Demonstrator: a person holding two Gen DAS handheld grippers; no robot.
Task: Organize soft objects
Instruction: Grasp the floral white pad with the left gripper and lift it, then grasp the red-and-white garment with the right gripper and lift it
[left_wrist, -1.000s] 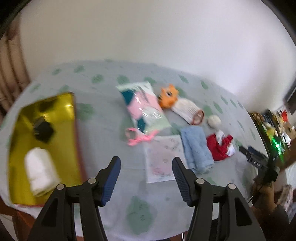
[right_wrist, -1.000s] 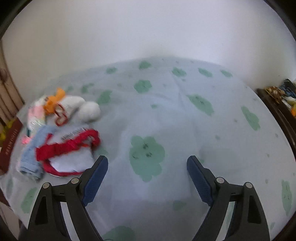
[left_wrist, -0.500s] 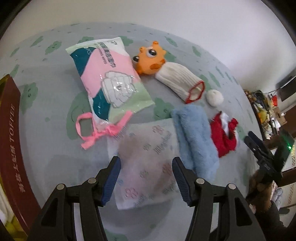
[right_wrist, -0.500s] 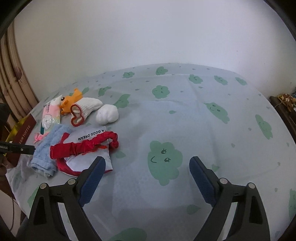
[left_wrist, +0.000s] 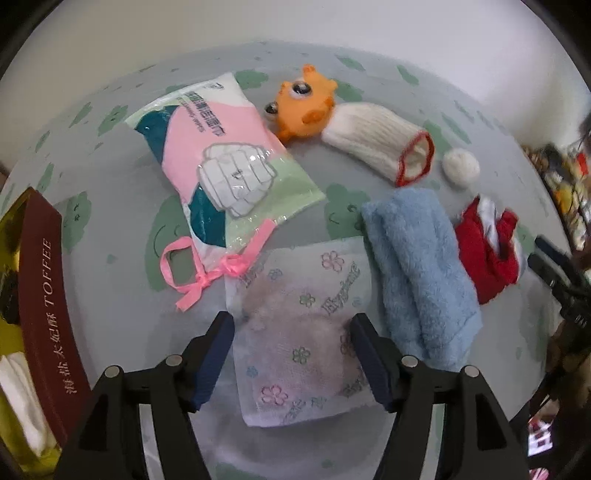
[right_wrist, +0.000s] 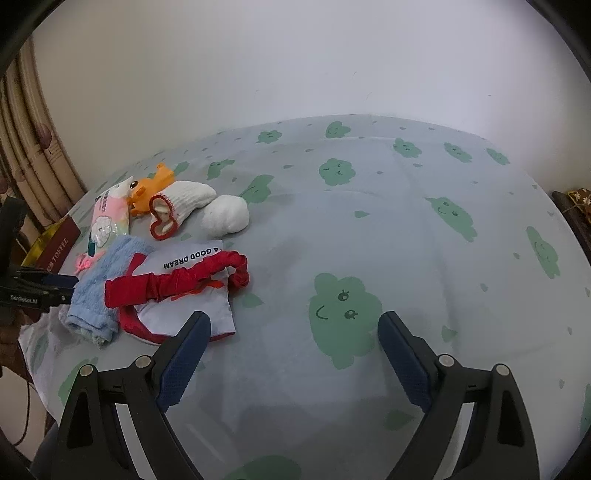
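My left gripper (left_wrist: 291, 319) points down over a white floral tissue pack (left_wrist: 299, 332). Its jaws are opening and straddle the pack without pressing on it. Beyond lie a pink-and-green wipe pack (left_wrist: 225, 173) with a pink ribbon, an orange plush toy (left_wrist: 303, 107), a white sock (left_wrist: 376, 144) with a red rim, a white ball (left_wrist: 461, 168), a folded blue towel (left_wrist: 417, 273) and a red-and-white cloth (left_wrist: 484, 254). My right gripper (right_wrist: 293, 321) stands open and empty above the bare tablecloth, just right of the red-trimmed cloth (right_wrist: 184, 288) and blue towel (right_wrist: 99, 291).
A brown toffee box (left_wrist: 40, 295) with a gold lining sits at the table's left edge, something white inside it. The cloud-print tablecloth (right_wrist: 406, 240) covers the table up to a white wall. Cluttered shelves (left_wrist: 565, 184) stand off the right side.
My left gripper has come down and forward over the floral tissue pack, and its jaws have widened a little. The right gripper has tilted slightly but kept its place, open.
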